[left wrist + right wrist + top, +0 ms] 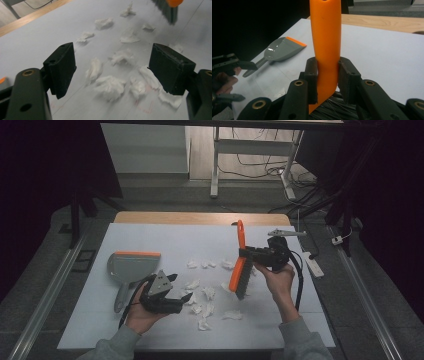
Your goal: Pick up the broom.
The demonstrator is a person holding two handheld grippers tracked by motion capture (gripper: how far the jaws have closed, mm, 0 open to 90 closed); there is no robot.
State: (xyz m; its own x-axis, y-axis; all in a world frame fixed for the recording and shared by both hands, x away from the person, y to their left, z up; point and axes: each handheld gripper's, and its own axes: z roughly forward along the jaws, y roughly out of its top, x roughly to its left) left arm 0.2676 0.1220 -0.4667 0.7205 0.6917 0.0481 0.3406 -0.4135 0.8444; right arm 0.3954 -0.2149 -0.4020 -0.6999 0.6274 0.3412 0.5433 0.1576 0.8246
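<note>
Clamping the brush (240,265) by its orange handle, the right gripper (255,256) holds it above the right half of the white table (150,235), handle pointing up and away and dark bristles angled down toward the litter. In the right gripper view the two jaws are pressed against either side of the handle (325,50), low down near the bristle block, a hold that likely gives firm control of the head for short sweeping strokes. The bristles hang just beside the rightmost of the crumpled paper scraps (205,295), which lie scattered across the middle of the table, so the brush seems poised to push them leftward. The left gripper (167,295) hovers low at the near-left edge of that scatter with its jaws spread wide and nothing between them; its own view looks straight over the scraps (110,85). The grey dustpan (131,267) with its orange lip lies flat on the table just beyond the left gripper, handle toward the person, probably waiting to be picked up to catch what the brush gathers.
</note>
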